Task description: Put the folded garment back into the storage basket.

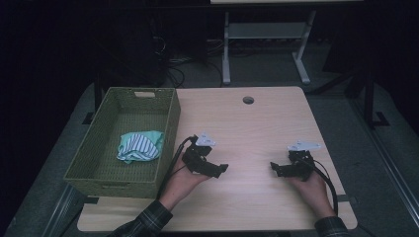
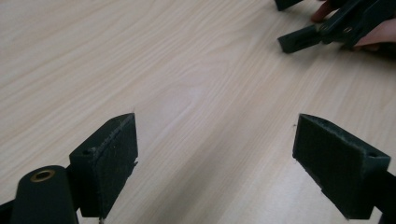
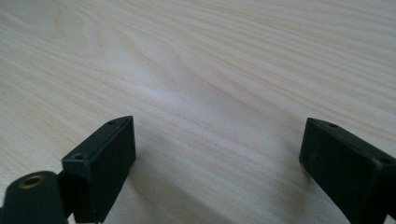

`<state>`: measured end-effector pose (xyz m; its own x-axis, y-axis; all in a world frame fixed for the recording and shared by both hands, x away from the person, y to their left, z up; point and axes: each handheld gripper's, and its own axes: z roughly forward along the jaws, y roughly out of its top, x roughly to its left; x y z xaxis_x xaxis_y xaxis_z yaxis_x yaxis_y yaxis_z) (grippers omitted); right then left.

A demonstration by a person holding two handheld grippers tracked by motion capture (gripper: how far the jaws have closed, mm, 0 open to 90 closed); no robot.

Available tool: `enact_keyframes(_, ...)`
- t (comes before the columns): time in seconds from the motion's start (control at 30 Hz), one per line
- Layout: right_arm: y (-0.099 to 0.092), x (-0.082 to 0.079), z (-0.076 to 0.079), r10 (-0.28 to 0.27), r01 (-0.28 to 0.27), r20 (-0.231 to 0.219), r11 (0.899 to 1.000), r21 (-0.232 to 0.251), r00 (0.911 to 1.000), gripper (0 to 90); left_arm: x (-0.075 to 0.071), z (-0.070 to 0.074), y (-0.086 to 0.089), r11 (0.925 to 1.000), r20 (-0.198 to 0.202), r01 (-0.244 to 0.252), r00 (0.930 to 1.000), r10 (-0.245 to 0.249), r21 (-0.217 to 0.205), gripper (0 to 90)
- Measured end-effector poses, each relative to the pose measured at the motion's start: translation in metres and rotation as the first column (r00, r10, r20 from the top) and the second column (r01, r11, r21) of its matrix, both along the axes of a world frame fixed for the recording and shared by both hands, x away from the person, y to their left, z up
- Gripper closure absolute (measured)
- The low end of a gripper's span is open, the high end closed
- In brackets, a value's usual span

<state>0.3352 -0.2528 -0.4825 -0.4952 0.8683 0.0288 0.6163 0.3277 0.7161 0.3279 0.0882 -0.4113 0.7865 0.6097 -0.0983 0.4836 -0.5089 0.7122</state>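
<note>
1. Nearest the high view's camera, two plaid sleeves come in over the near edge of the light wooden table (image 1: 257, 118), each hand holding a black gripper.
2. The left gripper (image 1: 221, 169) lies low over the table, near the basket's right wall, pointing right toward the middle. Its jaws stand wide apart with nothing between them; in the left gripper view the two black pads (image 2: 116, 163) frame bare wood grain.
3. The right gripper (image 1: 274, 168) rests on the right half of the table, pointing left toward the other one. Its jaws are spread wide too, with bare tabletop between the pads (image 3: 109, 163).
4. The two grippers face each other, well apart, across the near middle of the table.
5. A green woven basket (image 1: 170, 129) stands on the table's left side.
6. A teal, white-striped cloth (image 1: 141, 146) lies crumpled on the basket's floor, toward its near right part, apart from both grippers.
7. A round cable hole (image 1: 248, 100) sits near the table's far edge.
</note>
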Motion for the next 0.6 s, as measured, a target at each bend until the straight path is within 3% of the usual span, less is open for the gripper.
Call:
enact_keyframes(0.27,0.000,0.000,0.000,0.000,0.000,0.000,1.000,0.000,1.0000,10.2,0.009,-0.036,-0.003,0.9983,-0.017,-0.019,0.9997,0.020,0.055,13.3)
enact_keyframes(0.47,0.000,0.000,0.000,-0.001,0.001,0.000,1.000,0.000,1.0000,10.2,0.014,-0.053,-0.003,0.9943,-0.035,-0.023,0.9990,0.027,0.104,13.3)
enact_keyframes(0.6,0.000,0.000,0.000,-0.001,0.001,0.000,1.000,0.000,1.0000,10.2,0.014,-0.056,-0.003,0.9907,-0.004,-0.029,0.9995,0.030,0.133,13.3)
